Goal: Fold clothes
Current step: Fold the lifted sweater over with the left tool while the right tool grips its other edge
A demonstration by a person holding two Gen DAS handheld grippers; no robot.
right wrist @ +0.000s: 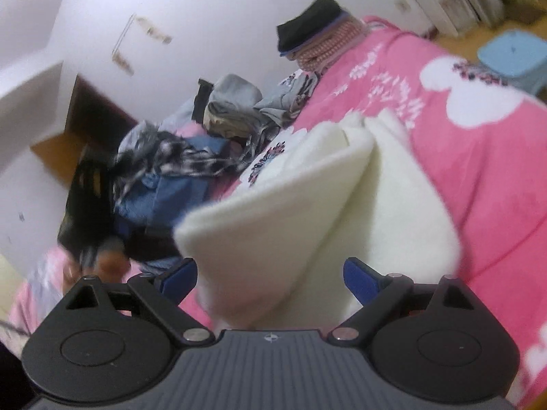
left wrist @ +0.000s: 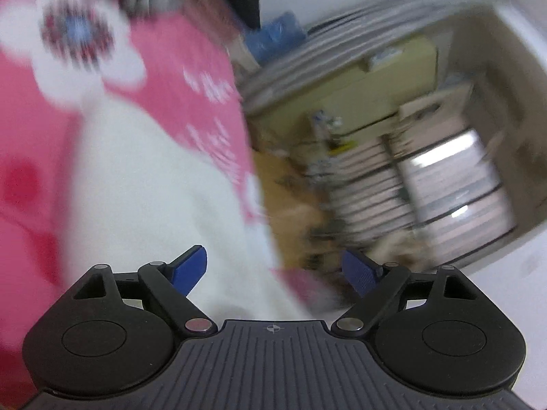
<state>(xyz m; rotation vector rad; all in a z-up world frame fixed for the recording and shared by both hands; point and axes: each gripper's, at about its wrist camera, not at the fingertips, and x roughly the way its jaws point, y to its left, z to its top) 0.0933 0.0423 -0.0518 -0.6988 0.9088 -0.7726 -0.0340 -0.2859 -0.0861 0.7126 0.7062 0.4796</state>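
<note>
A white fleece garment (right wrist: 307, 212) lies folded on the pink printed bedspread (right wrist: 478, 171). In the right wrist view its thick folded edge runs between the blue pads of my right gripper (right wrist: 270, 278), which stand wide apart and do not press on it. The same white garment (left wrist: 143, 188) fills the lower left of the blurred left wrist view, stretching over the pink bedspread (left wrist: 177, 54). My left gripper (left wrist: 277, 270) is open above the cloth's near end, with its pads clear of it.
A heap of unfolded clothes (right wrist: 177, 167), plaid, denim and grey, lies at the bed's far side. A folded stack with a dark top (right wrist: 314, 30) stands near the wall. A light blue stool (right wrist: 512, 54) is on the floor. Shelves and drawers (left wrist: 427, 171) stand beyond the bed's edge.
</note>
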